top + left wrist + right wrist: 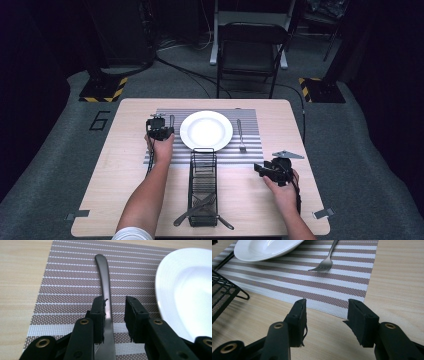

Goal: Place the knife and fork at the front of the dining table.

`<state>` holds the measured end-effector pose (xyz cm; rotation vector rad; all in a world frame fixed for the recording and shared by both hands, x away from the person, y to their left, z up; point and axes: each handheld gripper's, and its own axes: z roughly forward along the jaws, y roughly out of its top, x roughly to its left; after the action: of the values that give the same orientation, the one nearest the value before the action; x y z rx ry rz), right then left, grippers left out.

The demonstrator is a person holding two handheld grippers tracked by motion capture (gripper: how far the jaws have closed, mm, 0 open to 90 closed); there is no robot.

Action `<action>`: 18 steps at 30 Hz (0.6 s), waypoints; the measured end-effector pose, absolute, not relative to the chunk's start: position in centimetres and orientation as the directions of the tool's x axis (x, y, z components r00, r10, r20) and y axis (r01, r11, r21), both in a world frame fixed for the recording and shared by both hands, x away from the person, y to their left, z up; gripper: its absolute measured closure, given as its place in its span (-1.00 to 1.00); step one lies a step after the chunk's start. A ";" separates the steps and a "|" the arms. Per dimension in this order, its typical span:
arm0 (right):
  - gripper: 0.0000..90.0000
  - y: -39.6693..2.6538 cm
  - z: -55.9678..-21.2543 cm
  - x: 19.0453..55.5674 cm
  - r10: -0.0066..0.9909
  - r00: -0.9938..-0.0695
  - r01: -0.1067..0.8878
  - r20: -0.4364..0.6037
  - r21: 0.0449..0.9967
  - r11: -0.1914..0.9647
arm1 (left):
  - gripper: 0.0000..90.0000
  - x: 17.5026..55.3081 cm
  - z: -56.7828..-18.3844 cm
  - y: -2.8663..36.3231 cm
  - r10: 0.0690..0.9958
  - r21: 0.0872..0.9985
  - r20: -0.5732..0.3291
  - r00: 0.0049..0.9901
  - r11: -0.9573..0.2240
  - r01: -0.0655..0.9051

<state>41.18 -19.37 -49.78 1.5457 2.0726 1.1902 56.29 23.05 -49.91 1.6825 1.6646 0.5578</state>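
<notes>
Black wire rack [202,165] with cutlery [200,207]; bare white plate [206,130]

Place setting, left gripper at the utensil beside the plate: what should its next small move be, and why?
Probably lift the left gripper straight up and clear. The utensil lies flat on the striped placemat beside the white plate, and a gap shows at one pad, so it looks released.

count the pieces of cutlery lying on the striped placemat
2: a knife left of the white plate, lying between the left gripper jaws, and a fork right of the plate. More cutlery sits in the wire basket, off the placemat; some may be hidden there.
</notes>
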 end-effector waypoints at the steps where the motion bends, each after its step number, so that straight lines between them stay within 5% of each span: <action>1: 0.09 -19.4 -49.8 41.2 0.896 -0.380 0.653 0.232 0.753 0.082 | 0.54 56.3 -49.7 23.1 0.982 0.732 -0.167 0.088 0.064 0.679; 18: 0.09 -19.6 -50.0 41.3 0.900 -0.369 0.658 0.231 0.749 0.077 | 0.22 54.4 -46.5 24.9 0.960 0.736 -0.203 0.193 0.019 0.677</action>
<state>41.29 -19.65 -49.97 1.5584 2.0671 1.1782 54.42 24.92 -46.55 1.7253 1.5522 0.4811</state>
